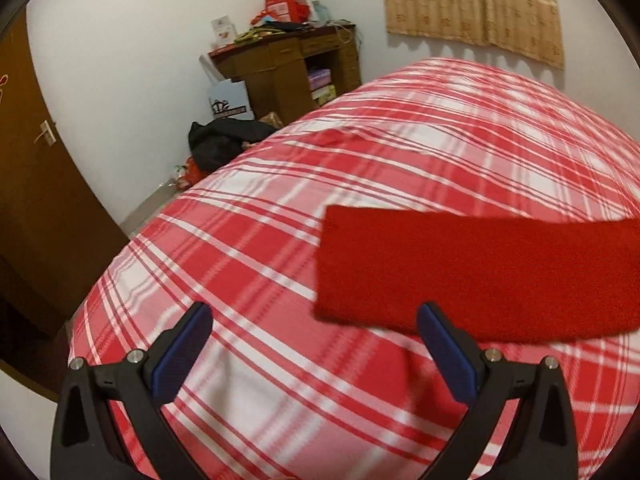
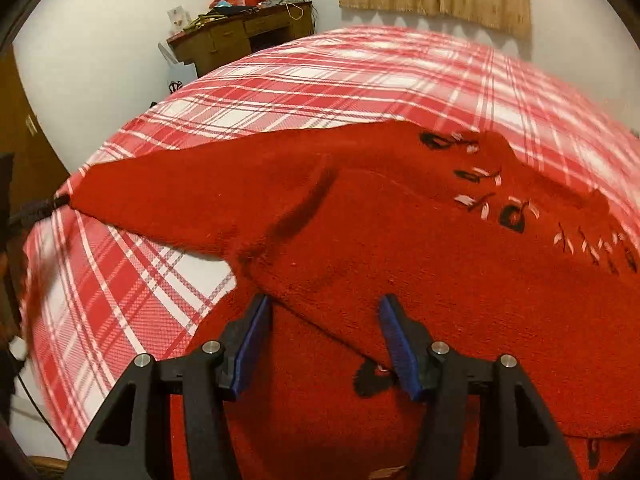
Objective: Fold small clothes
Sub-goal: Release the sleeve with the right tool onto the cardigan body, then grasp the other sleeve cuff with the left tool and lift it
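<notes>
Red sweater (image 2: 400,240) spread on plaid bed (image 1: 280,240).
Left gripper (image 1: 316,354) wide, empty; right gripper (image 2: 324,344) wide, over sweater's near edge.

Sweater (image 1: 480,272) cut off rt edge

Red sweater (image 2: 400,240) with black-and-white stitching, red-and-white plaid bedspread (image 1: 280,240) — beige patterned curtain (image 1: 472,4)

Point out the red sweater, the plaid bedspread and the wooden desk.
Red sweater (image 2: 400,248): right wrist view, on the middle of its body.
Plaid bedspread (image 1: 420,152): left wrist view, on bare fabric beyond the sleeve.
Wooden desk (image 1: 276,64): left wrist view, on its front panel.
</notes>
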Action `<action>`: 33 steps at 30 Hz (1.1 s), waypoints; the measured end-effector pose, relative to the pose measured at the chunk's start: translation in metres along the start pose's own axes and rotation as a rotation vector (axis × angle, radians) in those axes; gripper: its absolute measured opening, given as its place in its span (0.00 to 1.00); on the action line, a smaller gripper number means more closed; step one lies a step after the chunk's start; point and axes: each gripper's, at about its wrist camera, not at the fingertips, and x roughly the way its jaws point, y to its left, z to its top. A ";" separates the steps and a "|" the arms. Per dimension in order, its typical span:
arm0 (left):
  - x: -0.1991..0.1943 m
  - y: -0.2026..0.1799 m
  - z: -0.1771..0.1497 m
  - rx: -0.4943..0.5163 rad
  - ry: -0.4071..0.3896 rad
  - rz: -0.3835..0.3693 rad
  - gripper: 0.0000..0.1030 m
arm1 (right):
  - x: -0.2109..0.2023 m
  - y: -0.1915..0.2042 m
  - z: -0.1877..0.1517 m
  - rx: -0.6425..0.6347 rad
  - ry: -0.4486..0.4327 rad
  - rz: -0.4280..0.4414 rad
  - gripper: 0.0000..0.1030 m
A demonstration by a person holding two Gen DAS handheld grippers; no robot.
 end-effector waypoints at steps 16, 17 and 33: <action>0.055 -0.007 0.019 -0.088 0.106 -0.129 0.83 | 0.006 0.016 -0.010 -0.084 -0.044 -0.015 0.66; 0.056 -0.006 0.019 -0.094 0.101 -0.131 0.83 | 0.006 0.016 -0.010 -0.085 -0.045 -0.017 0.66; 0.048 -0.018 0.017 -0.034 0.115 -0.185 0.46 | 0.004 0.019 -0.013 -0.088 -0.056 -0.025 0.68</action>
